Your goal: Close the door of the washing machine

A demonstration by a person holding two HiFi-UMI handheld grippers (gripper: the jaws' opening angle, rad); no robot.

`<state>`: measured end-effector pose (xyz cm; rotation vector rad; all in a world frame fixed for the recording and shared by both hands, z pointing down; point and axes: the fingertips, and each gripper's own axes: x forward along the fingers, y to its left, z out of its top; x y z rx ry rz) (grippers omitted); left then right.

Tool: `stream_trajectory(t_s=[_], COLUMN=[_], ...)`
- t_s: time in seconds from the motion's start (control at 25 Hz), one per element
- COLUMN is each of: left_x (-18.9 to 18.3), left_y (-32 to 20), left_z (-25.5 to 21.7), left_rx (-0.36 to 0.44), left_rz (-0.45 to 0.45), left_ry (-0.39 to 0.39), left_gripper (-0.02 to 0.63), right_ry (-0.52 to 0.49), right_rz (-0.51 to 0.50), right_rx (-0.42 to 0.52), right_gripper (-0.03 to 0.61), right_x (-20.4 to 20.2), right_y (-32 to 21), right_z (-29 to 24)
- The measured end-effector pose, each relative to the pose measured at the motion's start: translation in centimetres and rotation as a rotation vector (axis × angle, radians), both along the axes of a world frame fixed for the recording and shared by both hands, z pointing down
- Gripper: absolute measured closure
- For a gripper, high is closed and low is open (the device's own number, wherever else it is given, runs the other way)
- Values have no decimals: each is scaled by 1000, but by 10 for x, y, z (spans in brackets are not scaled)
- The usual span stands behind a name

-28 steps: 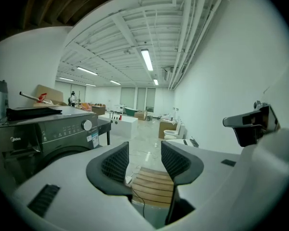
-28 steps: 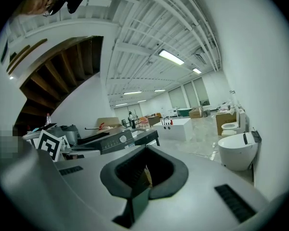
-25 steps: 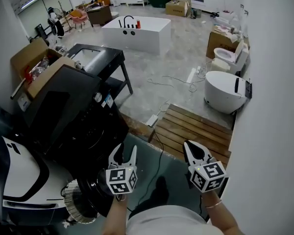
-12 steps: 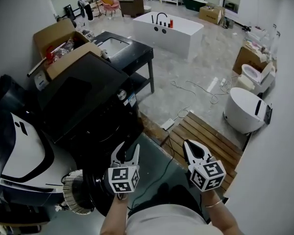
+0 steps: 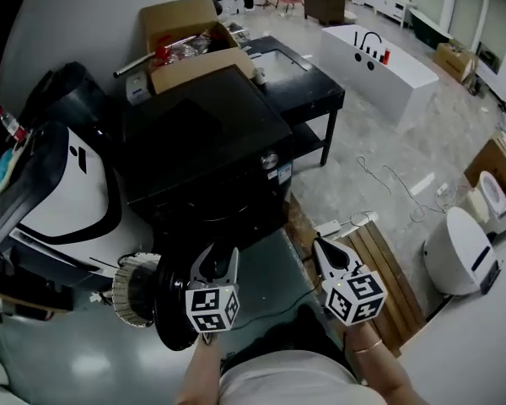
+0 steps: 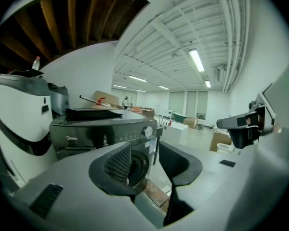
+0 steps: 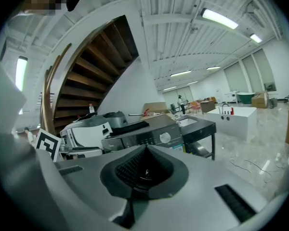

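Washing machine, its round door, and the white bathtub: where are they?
washing machine (image 5: 202, 133): head view, flat black top.
door (image 5: 170, 317): head view, dark round panel, swung open.
bathtub (image 5: 392, 78): head view, white side wall.

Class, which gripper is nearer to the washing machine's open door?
Left. The left gripper, whose empty jaws have just been closing a little, is right beside the door, to its right in the head view. The right gripper is farther right, near the wooden slats.

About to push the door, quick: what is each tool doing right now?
Left tool: open, jaws have just been closing a little, nothing between them.
Right tool: shut, holding nothing.
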<state>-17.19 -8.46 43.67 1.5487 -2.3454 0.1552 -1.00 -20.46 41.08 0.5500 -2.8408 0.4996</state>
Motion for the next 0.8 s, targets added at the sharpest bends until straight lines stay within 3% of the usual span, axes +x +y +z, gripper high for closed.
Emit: stream_trajectory(t_s=[0.4, 0.8], left_x=[-35, -33], left_y=[109, 288], left_z=[3, 47], left_rx=[-7, -88], left_rz=[-490, -888], left_ry=[6, 78], left_gripper=[402, 394], right_ry=[18, 94], right_rz=[-493, -885], right_rx=[20, -39], right_gripper=[571, 571], right_x=[-103, -168], right_y=[40, 191], right_z=[-3, 44])
